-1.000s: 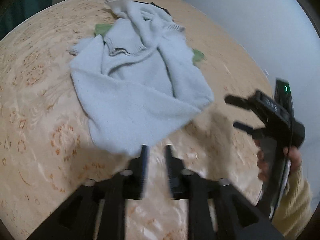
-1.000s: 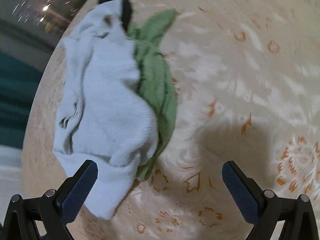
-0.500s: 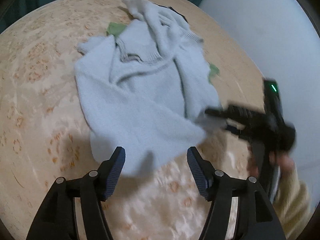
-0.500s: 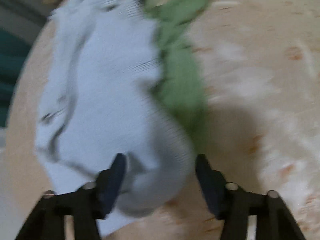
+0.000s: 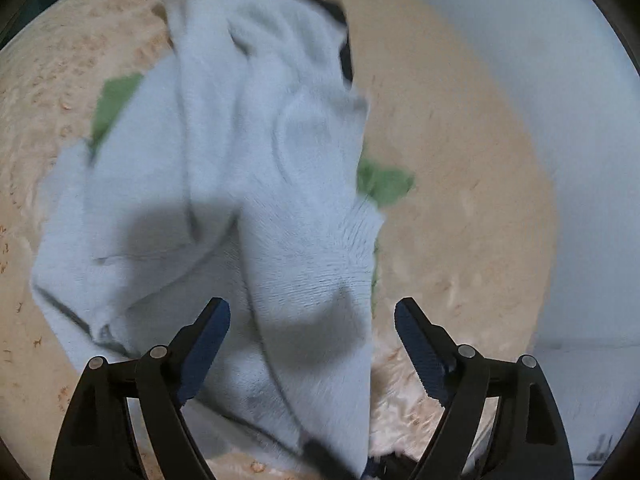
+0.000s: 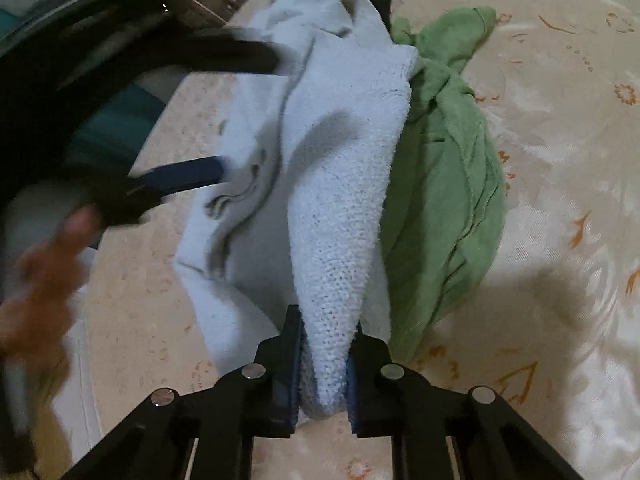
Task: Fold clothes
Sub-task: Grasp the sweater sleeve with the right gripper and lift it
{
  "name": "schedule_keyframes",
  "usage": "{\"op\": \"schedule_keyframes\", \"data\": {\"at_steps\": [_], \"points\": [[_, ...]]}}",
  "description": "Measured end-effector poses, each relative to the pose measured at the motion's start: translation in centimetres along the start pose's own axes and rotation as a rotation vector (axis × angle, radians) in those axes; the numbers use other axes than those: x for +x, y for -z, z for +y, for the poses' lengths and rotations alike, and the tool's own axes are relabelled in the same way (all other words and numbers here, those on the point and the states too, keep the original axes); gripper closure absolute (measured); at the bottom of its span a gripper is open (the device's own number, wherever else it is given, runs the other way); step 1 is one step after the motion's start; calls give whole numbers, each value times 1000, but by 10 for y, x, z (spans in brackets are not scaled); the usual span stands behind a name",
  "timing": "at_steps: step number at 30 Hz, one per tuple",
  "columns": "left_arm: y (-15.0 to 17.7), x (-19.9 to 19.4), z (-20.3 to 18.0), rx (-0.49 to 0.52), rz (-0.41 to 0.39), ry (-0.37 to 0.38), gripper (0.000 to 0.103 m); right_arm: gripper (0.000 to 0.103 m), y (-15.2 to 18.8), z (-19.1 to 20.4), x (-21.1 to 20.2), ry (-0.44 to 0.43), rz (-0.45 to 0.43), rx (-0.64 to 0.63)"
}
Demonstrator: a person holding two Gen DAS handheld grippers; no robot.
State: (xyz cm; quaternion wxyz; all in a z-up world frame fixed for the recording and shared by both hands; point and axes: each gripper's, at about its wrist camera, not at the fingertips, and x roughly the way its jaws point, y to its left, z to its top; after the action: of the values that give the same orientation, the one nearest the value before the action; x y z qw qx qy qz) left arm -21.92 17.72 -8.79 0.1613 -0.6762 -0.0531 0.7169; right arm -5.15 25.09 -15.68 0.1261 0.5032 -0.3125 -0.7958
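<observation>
A light blue knit sweater (image 5: 240,184) lies crumpled on the beige patterned tablecloth (image 5: 460,200). My right gripper (image 6: 325,330) is shut on a bunched fold of the sweater (image 6: 340,208), which rises toward it in a taut ridge. My left gripper (image 5: 312,316) is open just above the sweater, with that raised fold between its wide-apart fingers. In the right wrist view the left gripper (image 6: 214,112) reaches in from the left over the sweater's far side, with a hand (image 6: 40,264) behind it.
A green cloth (image 6: 448,184) lies partly under the sweater, beside its right edge; its corners (image 5: 384,184) show in the left wrist view. A black garment (image 5: 340,52) peeks out at the far end. A pale wall (image 5: 560,80) borders the table.
My right gripper has shut on the sweater's near edge and lifted it. My left gripper went from nearly shut to wide open and moved forward over the sweater.
</observation>
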Motion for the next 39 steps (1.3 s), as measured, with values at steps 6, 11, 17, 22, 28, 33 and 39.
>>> {"op": "schedule_keyframes", "data": {"at_steps": [6,11,17,22,28,33,39], "points": [[2,-32,-13,7,-50,29,86,91,10,10,-5,33,-40,-3],[7,-101,-16,-2,-192,129,93,92,5,12,-28,66,-105,20],[17,-187,-28,11,-357,258,96,92,-42,76,-106,111,-287,-130],[45,-274,-89,138,-476,413,96,92,-82,133,-239,165,-549,-286],[78,-378,-163,293,-616,598,96,93,-87,167,-387,341,-826,-389],[93,-416,-217,372,-616,732,96,93,-76,159,-447,511,-915,-393],[109,-300,-253,432,-398,678,96,93,-56,87,-437,662,-842,-294]]}}
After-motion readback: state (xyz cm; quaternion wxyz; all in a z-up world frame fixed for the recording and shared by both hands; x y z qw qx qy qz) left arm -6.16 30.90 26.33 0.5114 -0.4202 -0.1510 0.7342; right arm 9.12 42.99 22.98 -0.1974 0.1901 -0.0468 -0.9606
